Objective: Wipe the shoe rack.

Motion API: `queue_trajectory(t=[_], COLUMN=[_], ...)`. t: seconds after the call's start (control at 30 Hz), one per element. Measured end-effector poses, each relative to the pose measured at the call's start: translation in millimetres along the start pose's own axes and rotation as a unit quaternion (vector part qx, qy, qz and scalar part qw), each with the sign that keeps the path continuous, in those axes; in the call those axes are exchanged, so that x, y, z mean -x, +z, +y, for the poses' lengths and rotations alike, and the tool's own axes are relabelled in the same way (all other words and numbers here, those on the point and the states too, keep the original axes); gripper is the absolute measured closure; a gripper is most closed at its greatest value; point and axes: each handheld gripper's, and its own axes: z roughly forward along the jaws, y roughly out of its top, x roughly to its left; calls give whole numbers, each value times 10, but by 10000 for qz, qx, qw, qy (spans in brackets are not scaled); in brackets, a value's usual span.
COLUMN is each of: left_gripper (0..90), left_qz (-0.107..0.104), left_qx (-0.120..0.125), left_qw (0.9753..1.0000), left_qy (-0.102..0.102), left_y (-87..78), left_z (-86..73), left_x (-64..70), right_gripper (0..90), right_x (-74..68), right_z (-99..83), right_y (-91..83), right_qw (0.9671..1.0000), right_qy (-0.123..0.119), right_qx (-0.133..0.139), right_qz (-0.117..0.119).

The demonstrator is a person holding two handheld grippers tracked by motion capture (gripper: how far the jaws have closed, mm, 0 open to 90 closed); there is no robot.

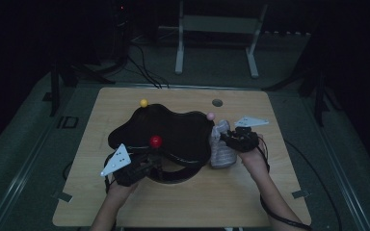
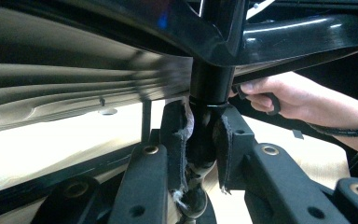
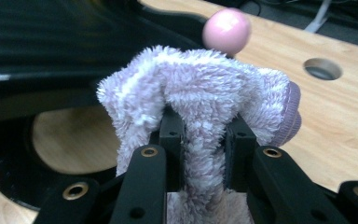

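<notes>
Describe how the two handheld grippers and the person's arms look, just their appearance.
Both the left gripper and right gripper are black, with two flat jaws studded with brass-ringed holes. Each carries a pale three-cornered plate dotted with small marks. A black cable trails from the right one. The forearms are bare, no sleeves.

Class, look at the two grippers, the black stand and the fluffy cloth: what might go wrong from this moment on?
1. The left gripper clamps only a thin black post of the black stand, which is tilted off the table; it may twist or slip.
2. The right gripper pinches just a fold of the fluffy cloth, which could pull free while wiping.
3. The pink ball sits right behind the cloth and might get knocked.
</notes>
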Motion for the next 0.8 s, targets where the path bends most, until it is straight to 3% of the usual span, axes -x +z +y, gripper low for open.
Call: queue_trajectory(t=[0.13,0.23,0.37,0.63,0.8], left_gripper=[755,755,756,756,756], left_qz=[-11,0,18,-17,-24], left_qx=[8,9,2,16,22], left_qw=[10000,10000,10000,10000,10000], left_qy=[1,2,15,37,27], left_y=[0,-1,-3,-7,-8], left_z=[-2,0,1,-3,-4], left_x=[-2,-1,3,-7,-10], right_gripper=[740,740,740,739,741], right_x=[56,15,66,187,169], right_z=[76,-9,-67,73,14], right_y=[-41,137,162,68,234], right_qw=[9997,9999,9997,9989,9995], right_qy=[118,53,192,349,285], right_qx=[209,-29,-81,239,-55], right_qz=[-57,-120,-101,-209,-132])
